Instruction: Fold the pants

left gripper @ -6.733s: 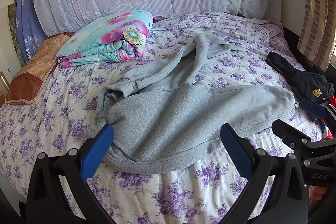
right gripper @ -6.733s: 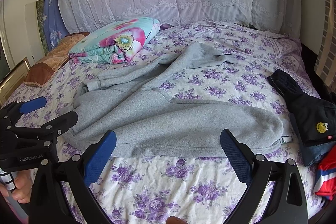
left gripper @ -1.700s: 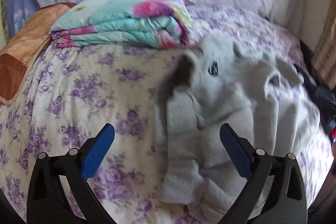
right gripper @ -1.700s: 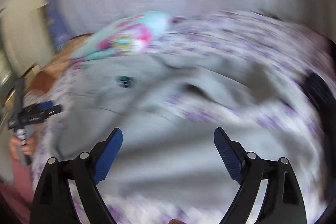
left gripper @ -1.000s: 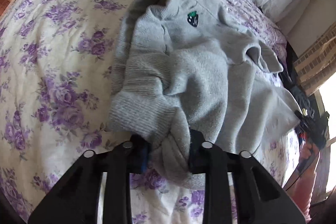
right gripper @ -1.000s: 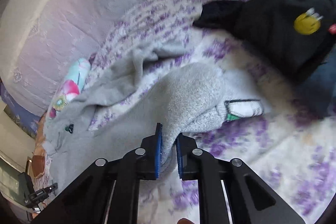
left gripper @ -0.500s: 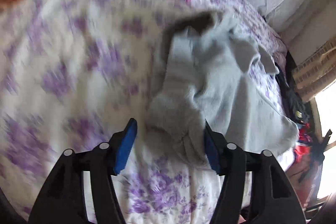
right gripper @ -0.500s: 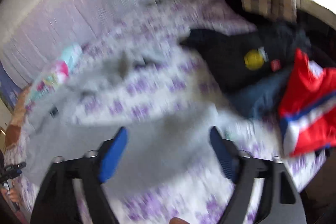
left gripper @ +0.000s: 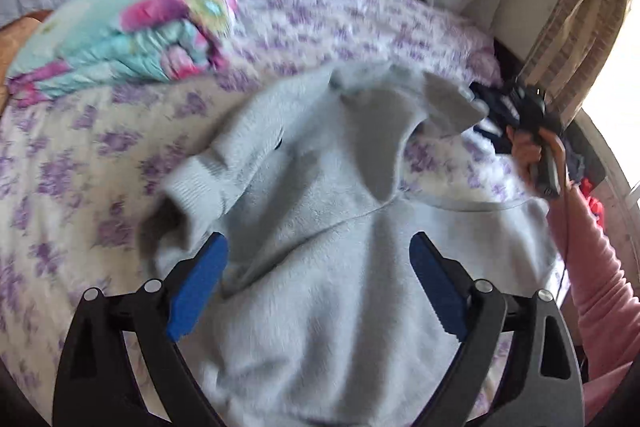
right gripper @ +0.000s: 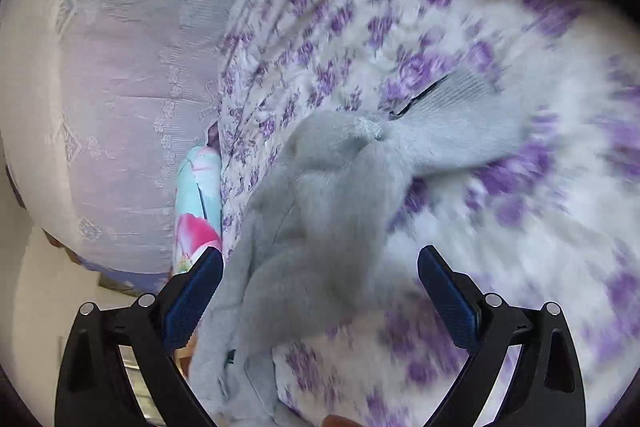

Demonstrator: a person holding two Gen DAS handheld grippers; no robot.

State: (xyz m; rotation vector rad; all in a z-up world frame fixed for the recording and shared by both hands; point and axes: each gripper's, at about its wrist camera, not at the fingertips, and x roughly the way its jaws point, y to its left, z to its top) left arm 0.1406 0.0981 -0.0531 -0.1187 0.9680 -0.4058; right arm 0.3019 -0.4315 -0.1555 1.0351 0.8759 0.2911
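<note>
Left wrist view showed grey pants point(left gripper: 320, 227) mid-frame, seemingly rumpled; left gripper point(left gripper: 318, 291) and right gripper point(right gripper: 320, 301) fingers had just spread, gripping nothing.

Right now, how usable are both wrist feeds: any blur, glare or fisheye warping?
Left wrist: motion-smeared, folded quilt and bedsheet streaked, window blown out white, edges bowed. Right wrist: worse smear, strongest on the bedsheet at right, gray pants soft; only the gripper fingers stay sharp.
</note>
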